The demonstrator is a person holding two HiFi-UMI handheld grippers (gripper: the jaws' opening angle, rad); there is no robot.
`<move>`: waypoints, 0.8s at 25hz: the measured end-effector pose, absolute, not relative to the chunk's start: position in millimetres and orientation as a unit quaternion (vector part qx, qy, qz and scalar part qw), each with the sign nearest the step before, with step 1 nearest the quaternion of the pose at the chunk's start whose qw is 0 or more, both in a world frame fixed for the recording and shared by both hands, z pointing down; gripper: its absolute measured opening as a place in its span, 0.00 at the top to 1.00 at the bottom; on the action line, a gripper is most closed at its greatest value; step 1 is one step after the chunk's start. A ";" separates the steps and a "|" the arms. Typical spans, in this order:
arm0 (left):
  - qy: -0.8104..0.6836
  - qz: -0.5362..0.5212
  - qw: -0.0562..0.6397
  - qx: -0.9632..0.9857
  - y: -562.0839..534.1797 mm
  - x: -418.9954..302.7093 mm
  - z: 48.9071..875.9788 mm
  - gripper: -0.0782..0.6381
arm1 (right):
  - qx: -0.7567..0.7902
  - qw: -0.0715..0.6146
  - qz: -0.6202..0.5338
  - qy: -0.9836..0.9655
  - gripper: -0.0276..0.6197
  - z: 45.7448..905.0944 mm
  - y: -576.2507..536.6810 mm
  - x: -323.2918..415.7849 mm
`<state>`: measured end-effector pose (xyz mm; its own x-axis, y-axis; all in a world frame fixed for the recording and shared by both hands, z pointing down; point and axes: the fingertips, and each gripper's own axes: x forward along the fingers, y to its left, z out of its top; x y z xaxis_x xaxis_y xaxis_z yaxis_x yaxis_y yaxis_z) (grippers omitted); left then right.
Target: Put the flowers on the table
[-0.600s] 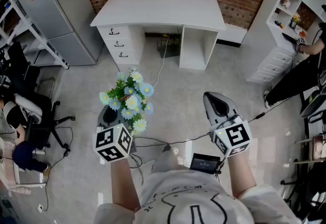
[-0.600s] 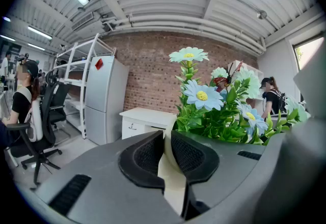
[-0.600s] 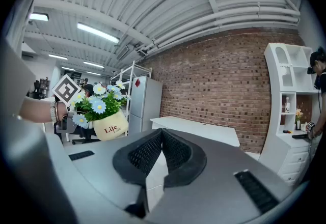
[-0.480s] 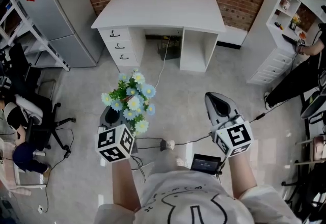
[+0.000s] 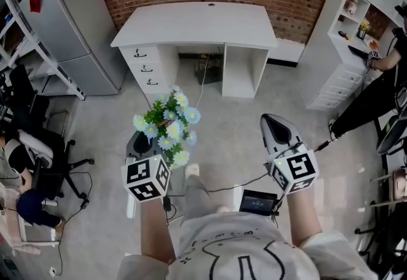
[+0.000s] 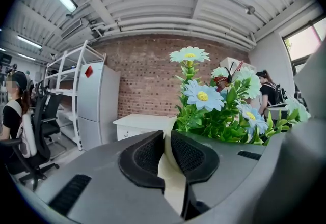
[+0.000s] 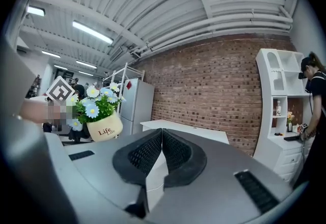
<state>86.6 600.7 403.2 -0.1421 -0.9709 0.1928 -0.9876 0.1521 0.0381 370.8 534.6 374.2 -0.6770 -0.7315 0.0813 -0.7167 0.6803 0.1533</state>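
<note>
A bunch of blue and cream artificial flowers (image 5: 166,126) in a cream pot (image 7: 104,127) hangs over the grey floor. My left gripper (image 5: 141,143) is shut on the pot's rim (image 6: 170,177), which shows as a cream strip between the pads. The blooms (image 6: 219,106) rise just right of its jaws. My right gripper (image 5: 272,126) is level and shut, with nothing between its pads (image 7: 153,151). It sees the flowers (image 7: 94,103) to its left. The white table (image 5: 197,21), a desk with drawers, stands ahead against the brick wall and shows bare.
A grey cabinet (image 5: 70,18) and a metal rack (image 5: 25,37) stand left of the desk. White shelving (image 5: 356,30) and a person (image 5: 381,88) are at the right. An office chair (image 5: 44,158) is at the left. Cables (image 5: 216,180) cross the floor.
The person has stepped toward the desk, one foot now forward. Both grippers and the flowers have come along, the flowers still held.
</note>
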 end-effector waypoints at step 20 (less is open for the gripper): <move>-0.742 0.050 0.070 0.665 415.5 -37.7 398.9 0.82 | 0.441 0.055 -0.047 -0.894 0.93 363.7 357.8 268.8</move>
<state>-37.7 415.5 398.9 -0.1063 -0.9795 0.1712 -0.9936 0.1112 0.0193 268.8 357.8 363.7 -0.6044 -0.7947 0.0561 -0.7843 0.6059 0.1333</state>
